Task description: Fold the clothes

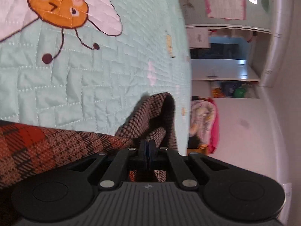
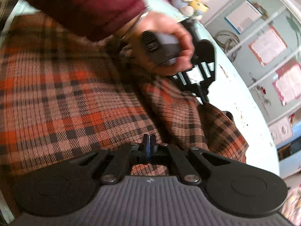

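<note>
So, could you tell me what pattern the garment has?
Brown, orange and black plaid garment, clearest in the right wrist view.

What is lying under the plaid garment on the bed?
Under the plaid garment lies a mint-green quilted bedspread with a cartoon print. It shows only beyond the garment's edges; the part directly beneath the cloth is covered, so anything else there cannot be seen.

Plaid garment (image 2: 79, 101) in brown, orange and black checks; mint-green quilted bedspread (image 1: 94, 79) with an orange-faced cartoon (image 1: 58, 5) at upper left; maroon sleeve (image 2: 90, 1); black and grey gripper (image 2: 148, 141).
</note>
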The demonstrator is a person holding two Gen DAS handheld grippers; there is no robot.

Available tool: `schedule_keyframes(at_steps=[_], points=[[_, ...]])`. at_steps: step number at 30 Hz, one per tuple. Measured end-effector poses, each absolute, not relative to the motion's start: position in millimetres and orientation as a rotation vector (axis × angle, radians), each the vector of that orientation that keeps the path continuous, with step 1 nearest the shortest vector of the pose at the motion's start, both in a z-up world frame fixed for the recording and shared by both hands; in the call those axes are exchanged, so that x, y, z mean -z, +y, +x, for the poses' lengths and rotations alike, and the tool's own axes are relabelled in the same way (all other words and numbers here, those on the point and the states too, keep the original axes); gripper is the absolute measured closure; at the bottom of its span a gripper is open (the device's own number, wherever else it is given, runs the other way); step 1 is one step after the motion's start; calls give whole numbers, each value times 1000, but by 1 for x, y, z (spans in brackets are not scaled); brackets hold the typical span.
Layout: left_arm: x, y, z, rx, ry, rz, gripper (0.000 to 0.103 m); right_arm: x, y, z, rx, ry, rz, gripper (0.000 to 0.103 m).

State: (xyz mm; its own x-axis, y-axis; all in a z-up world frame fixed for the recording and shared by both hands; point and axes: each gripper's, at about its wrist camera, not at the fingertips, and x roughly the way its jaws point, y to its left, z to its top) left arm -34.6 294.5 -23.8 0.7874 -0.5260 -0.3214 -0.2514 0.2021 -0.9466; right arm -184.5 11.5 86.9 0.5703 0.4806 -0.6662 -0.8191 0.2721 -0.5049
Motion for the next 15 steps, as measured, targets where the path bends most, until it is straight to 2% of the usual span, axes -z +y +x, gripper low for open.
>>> schedule_keyframes(at_steps=[3,4,5,6,8,9,11,12,13,14,15], points=[[27,294,-38,212,694,-1351,103,-116,-12,-160,-785,390,-686,102],[23,292,-37,214,699,-1324,103,-126,-23,-147,-727,377,-588,98],[18,291,-35,214,704,-1297,103,-134,-33,-133,-680,369,-512,79],[14,289,-34,213,710,-1270,103,-140,-43,-120,-634,362,-444,55],[6,285,-26,211,728,-1212,103,-145,-57,-96,-620,365,-335,39],[2,283,-21,209,740,-1180,103,-144,-61,-83,-640,389,-286,38],[-3,277,-13,206,760,-1136,103,-138,-63,-68,-676,461,-246,39],[-5,275,-12,208,760,-1119,103,-136,-64,-74,-675,456,-269,57],[-8,273,-12,210,761,-1103,102,-135,-64,-79,-674,451,-291,82],[-11,273,-13,210,754,-1085,101,-134,-64,-85,-672,446,-314,98],[-17,275,-18,209,734,-1055,98,-133,-65,-91,-671,441,-337,103]])
